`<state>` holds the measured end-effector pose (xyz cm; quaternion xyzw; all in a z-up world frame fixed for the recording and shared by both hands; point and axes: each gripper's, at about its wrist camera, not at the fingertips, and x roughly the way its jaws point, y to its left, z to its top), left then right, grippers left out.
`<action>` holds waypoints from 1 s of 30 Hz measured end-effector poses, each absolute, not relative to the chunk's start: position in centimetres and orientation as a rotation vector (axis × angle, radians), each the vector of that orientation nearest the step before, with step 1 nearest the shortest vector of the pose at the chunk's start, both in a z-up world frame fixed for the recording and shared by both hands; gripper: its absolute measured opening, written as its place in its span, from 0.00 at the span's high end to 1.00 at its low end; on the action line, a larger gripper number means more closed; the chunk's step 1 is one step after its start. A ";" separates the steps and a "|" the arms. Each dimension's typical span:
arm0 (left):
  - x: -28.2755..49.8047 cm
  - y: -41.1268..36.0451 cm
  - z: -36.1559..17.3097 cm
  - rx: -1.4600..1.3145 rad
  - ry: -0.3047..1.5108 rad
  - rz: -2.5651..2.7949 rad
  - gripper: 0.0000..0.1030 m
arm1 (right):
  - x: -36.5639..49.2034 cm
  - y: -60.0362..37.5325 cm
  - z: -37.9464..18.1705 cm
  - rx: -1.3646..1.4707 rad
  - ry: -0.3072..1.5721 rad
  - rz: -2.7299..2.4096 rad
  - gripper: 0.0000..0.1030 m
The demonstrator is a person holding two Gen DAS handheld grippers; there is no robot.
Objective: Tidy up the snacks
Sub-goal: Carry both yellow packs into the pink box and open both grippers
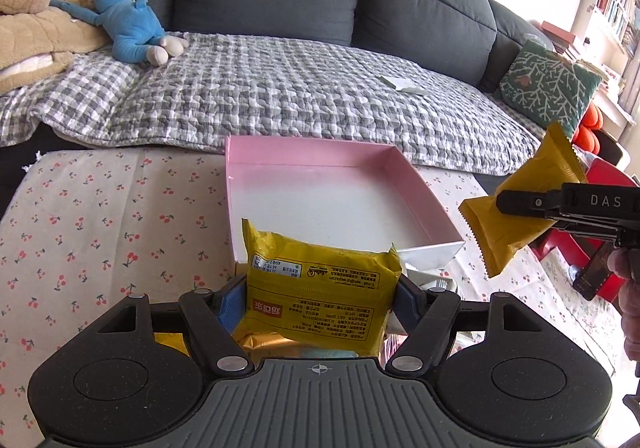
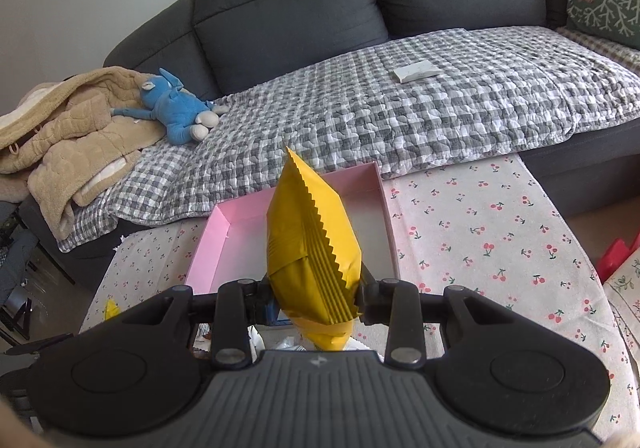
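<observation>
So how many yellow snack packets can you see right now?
3. One printed packet in the left tool, one plain packet in the right tool, and a small yellow packet on the tablecloth. More may lie hidden under the tools.

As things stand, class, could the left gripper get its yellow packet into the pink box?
Probably yes. The left gripper grips the yellow packet just before the pink box's near edge; the box looks empty, with nothing between. The right gripper and its packet hang off to one side.

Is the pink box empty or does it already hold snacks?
Empty: the pink box shows a bare white floor; both packets are held outside it.
</observation>
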<state>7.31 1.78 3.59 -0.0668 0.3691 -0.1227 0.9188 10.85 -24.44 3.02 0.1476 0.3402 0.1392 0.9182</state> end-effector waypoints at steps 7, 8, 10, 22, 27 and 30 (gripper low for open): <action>12.4 1.0 2.6 -0.115 0.746 -0.192 0.30 | 13.6 -24.7 1.5 0.366 0.679 0.310 0.69; 13.0 0.7 2.4 -0.114 0.745 -0.189 0.30 | 14.1 -25.0 1.2 0.368 0.675 0.303 0.69; 14.1 0.1 2.0 -0.109 0.747 -0.189 0.30 | 15.0 -25.5 0.5 0.391 0.680 0.299 0.69; 18.7 -3.5 -1.6 -0.038 0.787 -0.186 0.29 | 17.7 -26.1 -2.1 0.529 0.770 0.352 0.68; 19.3 -4.3 -2.4 -0.019 0.786 -0.185 0.29 | 18.5 -25.2 -2.6 0.496 0.790 0.357 0.67; 19.5 -4.7 -2.7 -0.004 0.779 -0.182 0.27 | 18.9 -24.8 -2.7 0.449 0.795 0.351 0.62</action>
